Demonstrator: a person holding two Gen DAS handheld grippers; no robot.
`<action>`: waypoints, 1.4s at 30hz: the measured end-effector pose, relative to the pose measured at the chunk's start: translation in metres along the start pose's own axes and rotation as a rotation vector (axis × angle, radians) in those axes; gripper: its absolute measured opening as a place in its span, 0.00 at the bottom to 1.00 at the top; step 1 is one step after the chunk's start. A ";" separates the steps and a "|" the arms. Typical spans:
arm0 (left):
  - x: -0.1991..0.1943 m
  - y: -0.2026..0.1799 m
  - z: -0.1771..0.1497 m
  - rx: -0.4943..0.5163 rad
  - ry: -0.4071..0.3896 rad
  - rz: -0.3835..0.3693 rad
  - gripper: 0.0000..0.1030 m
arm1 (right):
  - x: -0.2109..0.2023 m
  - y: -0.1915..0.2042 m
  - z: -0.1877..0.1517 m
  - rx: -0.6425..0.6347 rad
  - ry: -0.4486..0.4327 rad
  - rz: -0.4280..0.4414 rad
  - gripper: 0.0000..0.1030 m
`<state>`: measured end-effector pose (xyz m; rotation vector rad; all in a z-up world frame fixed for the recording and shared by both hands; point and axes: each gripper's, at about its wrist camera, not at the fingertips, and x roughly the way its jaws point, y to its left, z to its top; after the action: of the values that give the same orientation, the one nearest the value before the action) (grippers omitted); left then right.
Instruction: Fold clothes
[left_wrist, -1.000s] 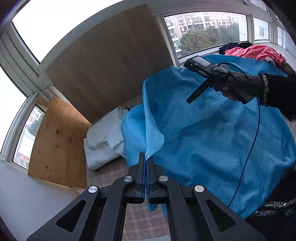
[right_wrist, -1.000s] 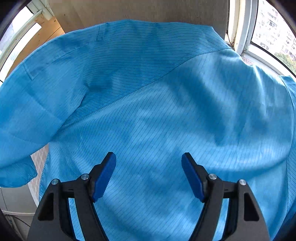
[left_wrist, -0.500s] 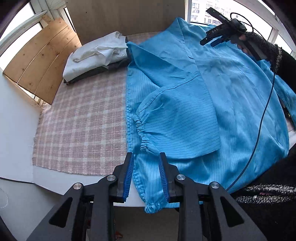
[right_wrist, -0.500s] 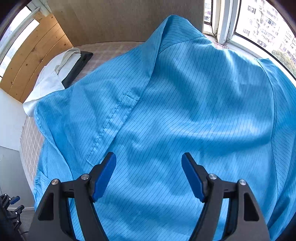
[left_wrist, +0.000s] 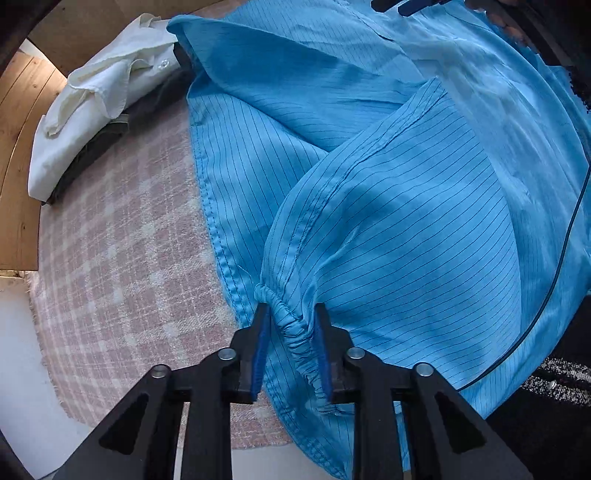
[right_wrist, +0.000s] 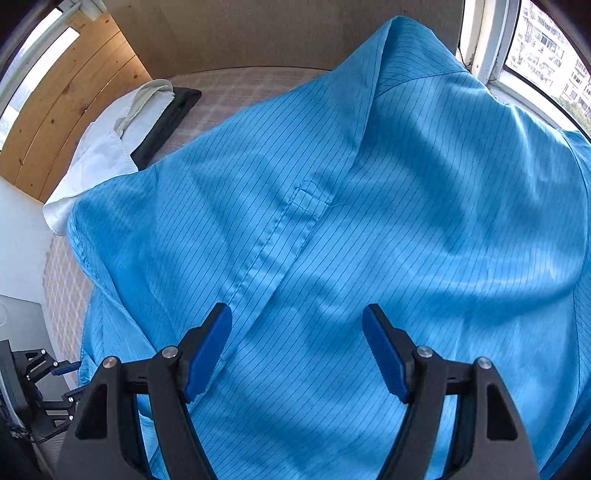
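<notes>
A blue pinstriped coat (left_wrist: 406, 206) lies spread on the pink checked cloth (left_wrist: 122, 240); it also fills the right wrist view (right_wrist: 369, 221). Its sleeve is folded across the body, with the elastic cuff (left_wrist: 295, 332) at the near edge. My left gripper (left_wrist: 290, 347) is open with its jaws on either side of that cuff, not closed on it. My right gripper (right_wrist: 297, 350) is wide open and empty, hovering over the coat's back near a stitched seam (right_wrist: 273, 243). The left gripper shows small in the right wrist view (right_wrist: 66, 373).
A folded pile of white and dark clothes (left_wrist: 99, 96) lies at the far left of the cloth, also in the right wrist view (right_wrist: 122, 125). Wooden boards (right_wrist: 62, 96) and windows (right_wrist: 546, 40) ring the table. A blue cable (left_wrist: 561, 251) crosses the coat's right side.
My left gripper released the coat edge it held up a second ago, opened, and has moved close over the sleeve cuff. The coat dropped flat. The right gripper stayed open, shifting slightly.
</notes>
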<state>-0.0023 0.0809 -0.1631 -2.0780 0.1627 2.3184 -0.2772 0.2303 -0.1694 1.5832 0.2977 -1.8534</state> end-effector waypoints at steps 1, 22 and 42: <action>0.001 0.002 -0.003 -0.018 -0.003 -0.006 0.10 | 0.003 -0.001 0.002 0.007 0.003 0.003 0.70; -0.132 0.071 -0.171 -0.694 -0.299 -0.018 0.09 | 0.023 0.011 0.025 0.011 0.027 0.101 0.70; -0.168 -0.017 -0.196 -0.842 -0.415 -0.040 0.09 | -0.052 -0.006 0.059 -0.084 -0.114 0.068 0.04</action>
<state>0.2122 0.0877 -0.0184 -1.6797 -1.0056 3.0398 -0.3258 0.2186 -0.1084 1.4086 0.2636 -1.8473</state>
